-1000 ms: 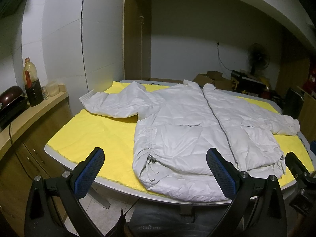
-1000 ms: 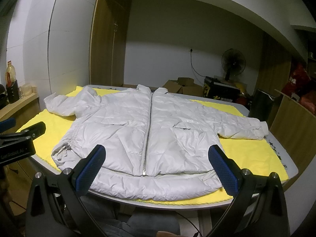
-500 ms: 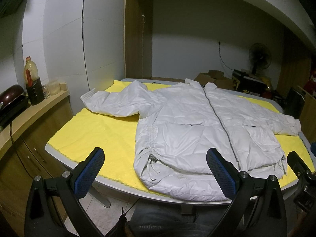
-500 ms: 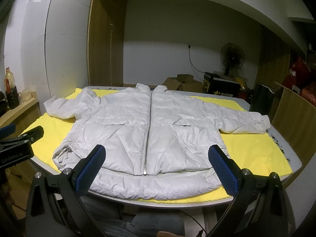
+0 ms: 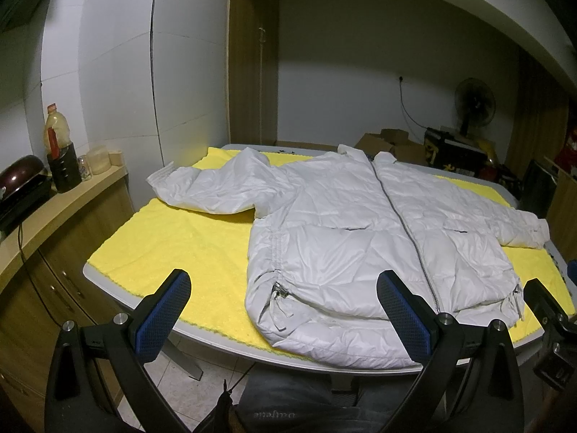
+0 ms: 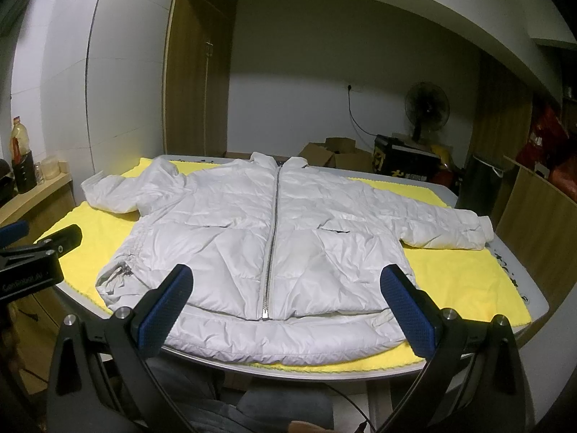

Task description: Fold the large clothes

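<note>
White quilted puffer jacket (image 6: 274, 245), one only, lies face up and unfolded on one yellow textured cloth (image 6: 465, 281) that covers one grey oval table (image 6: 530, 281); hem at the near edge, collar at the far side, both sleeves spread out to the sides. One silver zipper (image 6: 271, 241) runs closed up the middle, and a drawstring toggle (image 5: 279, 290) hangs at the hem corner. Left gripper (image 5: 285, 310) hovers before the table's near edge off the jacket's left hem, jaws wide apart, nothing between them, blue textured pads (image 5: 162, 317) clear of the fabric. Right gripper (image 6: 286, 310) hovers before the hem near the zipper's foot, jaws likewise wide and empty. Right view shows the left gripper's body with partial lettering reading roughly "GenRobot.AI" (image 6: 27, 277). Dark trousers (image 5: 285, 407) of the person show below the table edge, with small white lettering I cannot read. One wooden side counter (image 5: 61, 202) at left holds one orange-capped bottle with a red label (image 5: 56, 131), one dark container (image 5: 65, 167), one small clear jar (image 5: 83, 167), one pale tub (image 5: 98, 158) and one dark red rounded appliance (image 5: 20, 176). Far side: one black standing fan (image 6: 427, 108), two or so open cardboard boxes (image 6: 335, 155), one black and yellow box (image 6: 404, 164) with unreadable print, one wooden cabinet door (image 6: 196, 83).
</note>
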The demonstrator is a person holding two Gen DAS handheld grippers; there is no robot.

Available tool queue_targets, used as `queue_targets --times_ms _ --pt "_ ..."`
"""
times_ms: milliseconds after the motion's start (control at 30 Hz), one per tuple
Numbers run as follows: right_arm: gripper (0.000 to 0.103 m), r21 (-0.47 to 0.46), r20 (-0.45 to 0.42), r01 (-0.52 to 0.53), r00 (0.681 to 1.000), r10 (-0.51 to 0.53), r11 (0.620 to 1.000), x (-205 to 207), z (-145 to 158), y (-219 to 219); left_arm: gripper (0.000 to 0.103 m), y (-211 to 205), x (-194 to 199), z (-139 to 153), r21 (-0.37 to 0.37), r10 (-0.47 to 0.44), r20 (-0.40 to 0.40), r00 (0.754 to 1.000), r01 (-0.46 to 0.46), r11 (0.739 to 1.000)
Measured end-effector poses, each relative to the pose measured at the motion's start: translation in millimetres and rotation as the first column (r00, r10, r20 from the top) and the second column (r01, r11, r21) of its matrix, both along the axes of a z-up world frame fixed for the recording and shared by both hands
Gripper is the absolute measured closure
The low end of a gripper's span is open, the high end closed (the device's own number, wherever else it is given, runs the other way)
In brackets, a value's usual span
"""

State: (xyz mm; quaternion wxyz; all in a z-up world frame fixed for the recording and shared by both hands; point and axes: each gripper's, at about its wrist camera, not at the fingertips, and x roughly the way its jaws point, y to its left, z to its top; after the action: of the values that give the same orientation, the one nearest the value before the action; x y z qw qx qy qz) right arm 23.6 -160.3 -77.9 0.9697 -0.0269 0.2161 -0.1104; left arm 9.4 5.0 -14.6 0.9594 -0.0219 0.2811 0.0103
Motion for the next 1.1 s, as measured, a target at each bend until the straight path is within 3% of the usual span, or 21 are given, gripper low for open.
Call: queue_targets --times_ms 400,467,567,600,700,733,767,800,867,900,1000,1033,1100 --pt "0.0 -0.009 -0.003 -0.004 1.0 0.004 1.0 -0.2 -0.4 2.1 0.0 4.4 5.5 -2.9 -0.018 -0.008 -0.026 1.0 0.007 1.0" --pt "0.0 -0.016 -0.005 -0.01 1.0 0.009 1.0 0.6 -0.9 4.6 0.0 12.9 15.4 -9.7 -0.075 -0.024 -0.061 0.998 0.02 0.997" --pt "0.0 -0.012 -0.008 -0.033 0.999 0.033 0.999 2.9 -3.3 5.8 0.0 41.5 44.1 -23.7 -0.269 -0.098 -0.098 0.99 0.068 0.961" --pt "0.0 -0.014 -0.003 -0.035 0.999 0.035 0.999 4.2 -5.0 5.1 0.0 58.7 62.6 -30.9 -0.359 -0.15 -0.118 0.982 0.099 0.928" --pt "0.0 -0.047 0.011 0.006 1.0 -0.005 0.999 14.2 -12.6 1.8 0.0 116.4 122.3 -53.6 -0.613 -0.285 -0.158 0.945 0.133 0.779" --pt "0.0 -0.064 0.017 0.023 1.0 -0.022 0.998 20.3 -15.9 -1.1 0.0 141.5 145.9 -63.0 -0.688 -0.295 -0.164 0.941 0.105 0.718" --pt "0.0 -0.069 0.018 0.029 0.999 -0.028 0.997 25.0 -17.6 -3.2 0.0 159.6 163.3 -71.0 -0.724 -0.282 -0.174 0.943 0.072 0.686" --pt "0.0 -0.068 0.015 0.033 0.999 -0.032 0.997 33.5 -21.1 -8.4 0.0 176.8 179.7 -77.9 -0.738 -0.254 -0.193 0.948 0.03 0.674" --pt "0.0 -0.056 -0.001 0.028 1.0 -0.028 0.998 48.6 -25.9 -16.5 0.0 209.2 213.5 -92.0 -0.716 -0.151 -0.248 0.957 -0.076 0.694" --pt "0.0 -0.052 -0.007 0.028 1.0 -0.028 0.998 56.6 -28.0 -20.1 0.0 223.1 233.1 -102.2 -0.731 -0.134 -0.265 0.955 -0.108 0.674" --pt "0.0 -0.038 -0.021 0.03 0.999 -0.031 0.999 75.4 -30.3 -29.1 0.0 244.9 278.5 -134.5 -0.831 -0.167 -0.312 0.935 -0.184 0.525" --pt "0.0 -0.029 -0.021 0.032 0.999 -0.033 0.999 79.3 -30.4 -31.3 0.0 247.6 291.8 -142.0 -0.846 -0.169 -0.317 0.933 -0.198 0.494" --pt "0.0 -0.011 -0.02 0.045 0.999 -0.045 0.999 87.0 -29.8 -37.1 0.0 247.4 308.5 -147.3 -0.835 -0.159 -0.325 0.932 -0.205 0.511"
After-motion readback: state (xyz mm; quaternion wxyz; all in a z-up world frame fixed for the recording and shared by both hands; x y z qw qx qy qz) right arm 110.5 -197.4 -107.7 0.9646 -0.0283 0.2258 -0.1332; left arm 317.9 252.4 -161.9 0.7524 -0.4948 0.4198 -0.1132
